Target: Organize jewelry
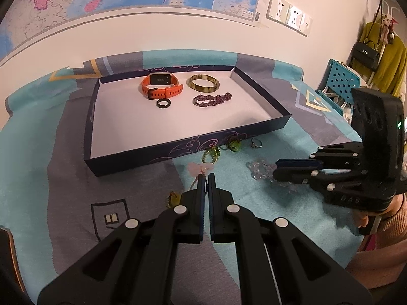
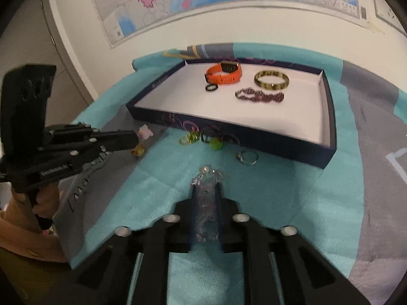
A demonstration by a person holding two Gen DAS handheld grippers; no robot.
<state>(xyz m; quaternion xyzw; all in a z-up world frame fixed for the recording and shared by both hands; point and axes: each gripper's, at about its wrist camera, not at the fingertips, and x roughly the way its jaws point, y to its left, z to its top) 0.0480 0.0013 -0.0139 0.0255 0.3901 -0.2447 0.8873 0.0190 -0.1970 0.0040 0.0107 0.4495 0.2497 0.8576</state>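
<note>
Both your claws angle down at the worktop near the tray (image 1: 178, 147). Your left claw (image 1: 206, 178) is clenched on the pink charm's cord (image 1: 202, 169); your right claw (image 2: 206, 190) grips the clear bead bracelet (image 2: 207, 178)

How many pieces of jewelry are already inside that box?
4: orange watch at the back, black ring before it, yellowish bangle beside the watch, purple beaded bracelet before the bangle.

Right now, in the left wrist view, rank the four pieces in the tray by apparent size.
1. Orange watch
2. Purple beaded bracelet and yellow bangle: too alike to separate
3. Black ring, clearly smallest
</note>
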